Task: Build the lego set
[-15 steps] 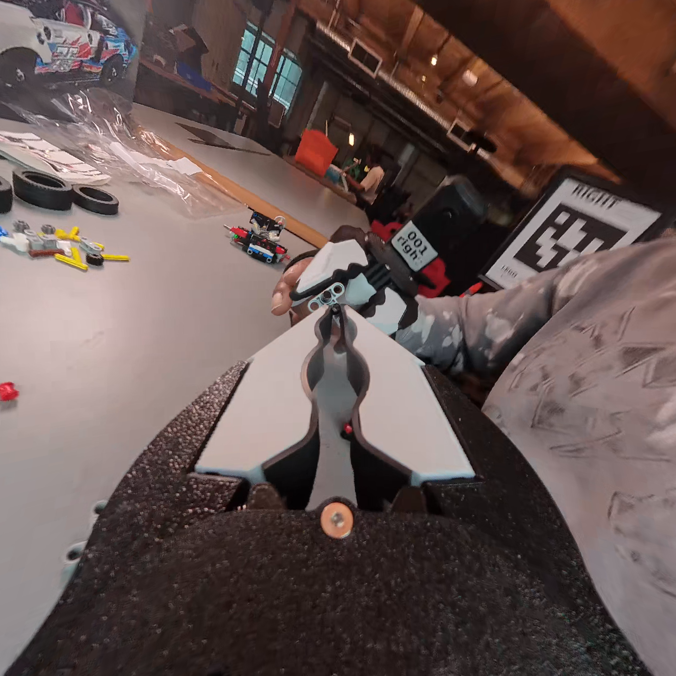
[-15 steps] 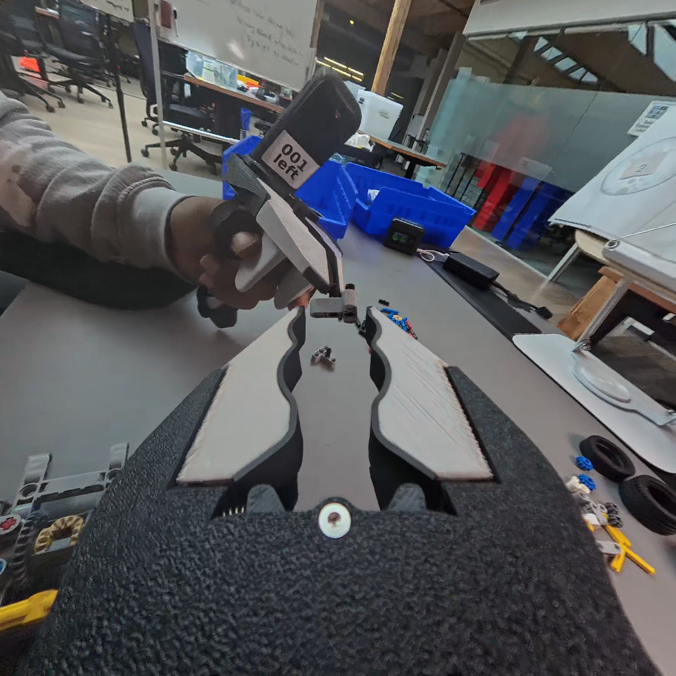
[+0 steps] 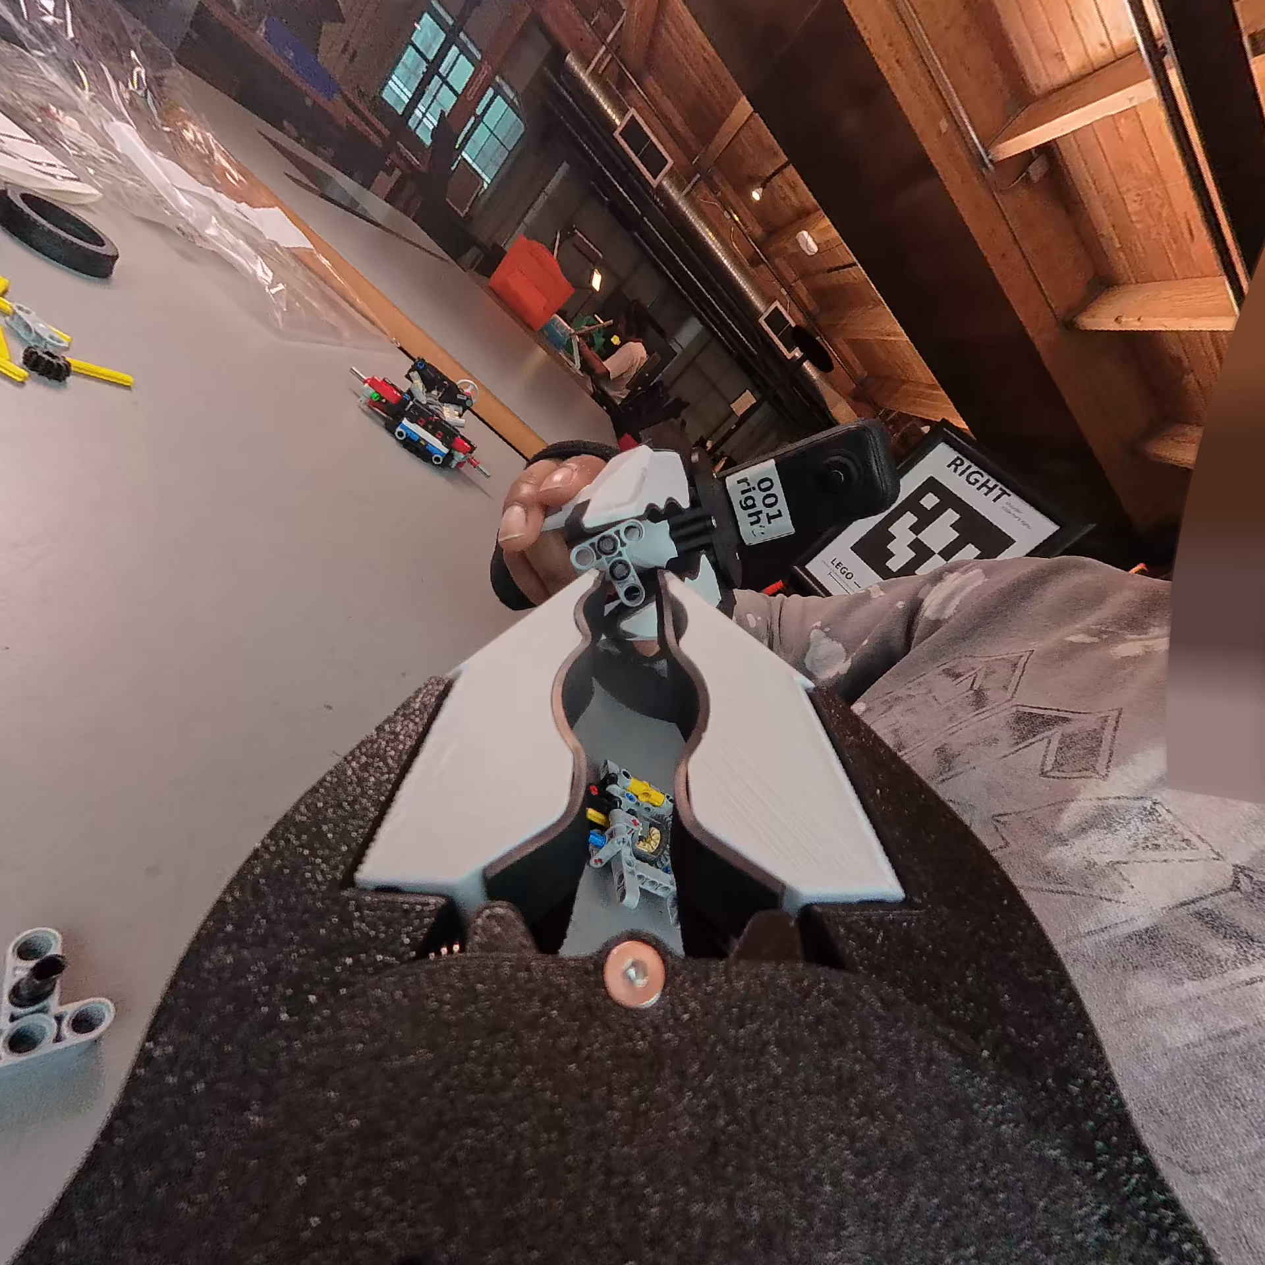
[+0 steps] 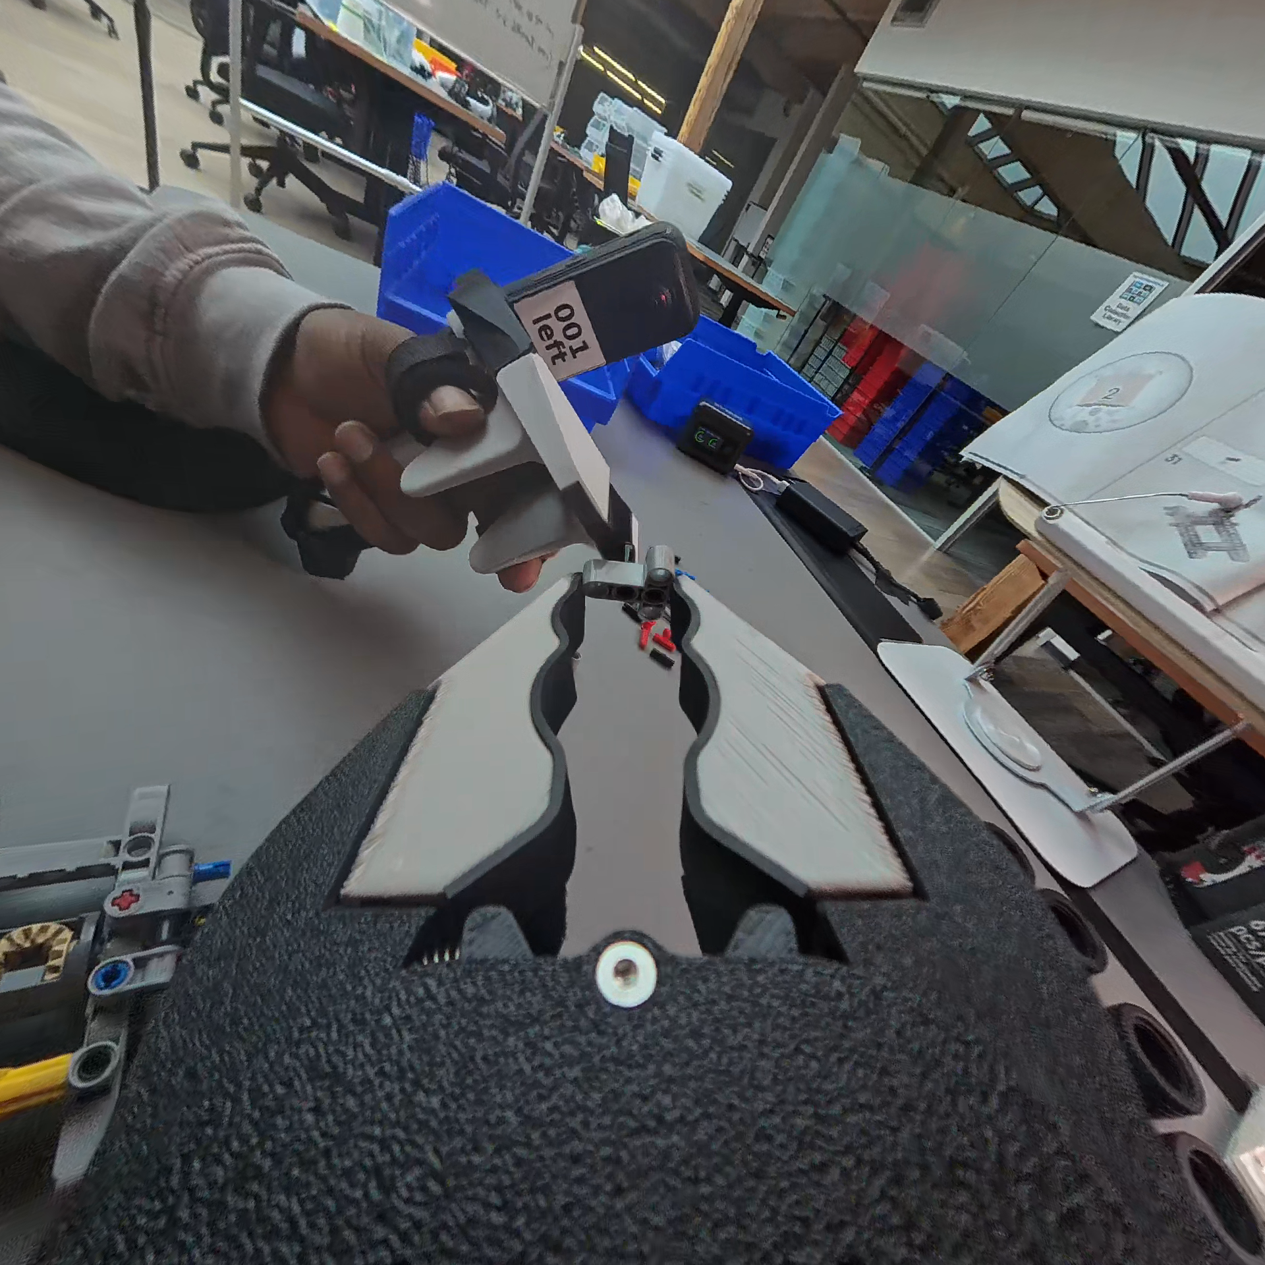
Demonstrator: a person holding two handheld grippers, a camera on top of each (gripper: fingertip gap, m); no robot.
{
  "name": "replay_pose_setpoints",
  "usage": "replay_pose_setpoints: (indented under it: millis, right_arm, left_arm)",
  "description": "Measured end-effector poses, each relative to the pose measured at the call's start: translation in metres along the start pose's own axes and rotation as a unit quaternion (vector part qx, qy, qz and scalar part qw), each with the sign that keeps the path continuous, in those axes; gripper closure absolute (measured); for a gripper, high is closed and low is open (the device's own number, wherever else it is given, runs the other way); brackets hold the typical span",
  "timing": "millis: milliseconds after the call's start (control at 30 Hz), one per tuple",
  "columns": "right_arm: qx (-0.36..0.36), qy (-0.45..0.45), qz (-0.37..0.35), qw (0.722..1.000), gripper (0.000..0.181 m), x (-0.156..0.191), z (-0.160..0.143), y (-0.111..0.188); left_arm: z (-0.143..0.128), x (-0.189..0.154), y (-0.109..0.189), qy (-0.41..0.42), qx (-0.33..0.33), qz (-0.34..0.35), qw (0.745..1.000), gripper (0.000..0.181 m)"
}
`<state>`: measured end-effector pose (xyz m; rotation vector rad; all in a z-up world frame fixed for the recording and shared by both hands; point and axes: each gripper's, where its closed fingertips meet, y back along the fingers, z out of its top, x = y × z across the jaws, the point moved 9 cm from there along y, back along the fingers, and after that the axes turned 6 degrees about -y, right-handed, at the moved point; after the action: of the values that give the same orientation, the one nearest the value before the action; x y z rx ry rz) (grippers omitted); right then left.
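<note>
- Left tool [image 3: 626,589] and right tool [image 4: 626,589] are both pinching the grey T-shaped lego piece [image 3: 611,556] at frame centre, above the bench [image 3: 205,582].
- Partly built model [image 4: 82,944] is lying lower left.

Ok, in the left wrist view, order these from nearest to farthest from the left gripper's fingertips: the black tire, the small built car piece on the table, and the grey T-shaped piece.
1. grey T-shaped piece, right at the left gripper tips.
2. small built car piece, farther back on the left.
3. black tire, far left, near the clear plastic.
</note>
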<state>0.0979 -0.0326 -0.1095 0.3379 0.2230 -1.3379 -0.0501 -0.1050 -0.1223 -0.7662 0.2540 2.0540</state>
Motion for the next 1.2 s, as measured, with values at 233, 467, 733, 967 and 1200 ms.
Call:
replay_pose_setpoints:
  millis: [233,467,733,967,1200]
  right_arm:
    - [0.032,0.084,-0.01,0.996,0.158,0.011,0.0,-0.001]
    - [0.006,0.065,-0.002,0.998,0.159,0.004,0.006,0.007]
    - [0.032,0.038,-0.033,0.998,0.159,-0.016,-0.004,0.016]
    - [0.076,-0.022,-0.027,0.997,0.158,-0.02,-0.026,0.008]
    - [0.062,-0.015,-0.007,0.998,0.158,-0.012,-0.028,0.006]
  left_arm:
    - [-0.004,0.003,0.0,0.017,0.028,0.007,0.999,0.178]
    - [0.015,-0.006,0.01,-0.043,0.053,0.018,0.998,0.179]
    - [0.048,0.03,0.092,-0.229,0.143,0.364,0.891,0.177]
    - [0.028,0.087,0.103,-0.228,0.266,0.459,0.817,0.176]
    - [0.036,0.058,0.074,-0.201,0.153,0.351,0.902,0.154]
